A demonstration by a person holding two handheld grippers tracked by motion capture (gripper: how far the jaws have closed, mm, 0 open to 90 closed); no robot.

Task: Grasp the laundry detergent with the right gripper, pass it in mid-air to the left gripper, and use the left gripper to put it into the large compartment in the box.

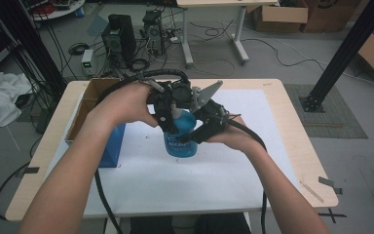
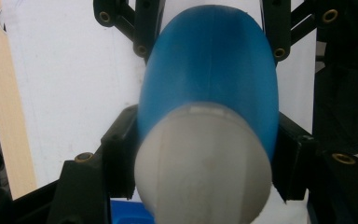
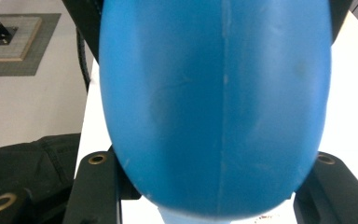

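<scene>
From above, your left tongs (image 1: 171, 113) and right tongs (image 1: 200, 130) both clamp the blue bottle (image 1: 179, 139) standing upright on the bench (image 1: 272, 146). Along the left tongs, the jaws pinch the bottle's white cap (image 2: 203, 163). Along the right tongs, the jaws squeeze its blue body (image 3: 214, 107).

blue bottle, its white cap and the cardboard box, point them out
blue bottle (image 1: 179, 141), high view, labelled lower body
white cap (image 2: 205, 163), left gripper view, rounded side
cardboard box (image 1: 80, 114), high view, left wall
</scene>
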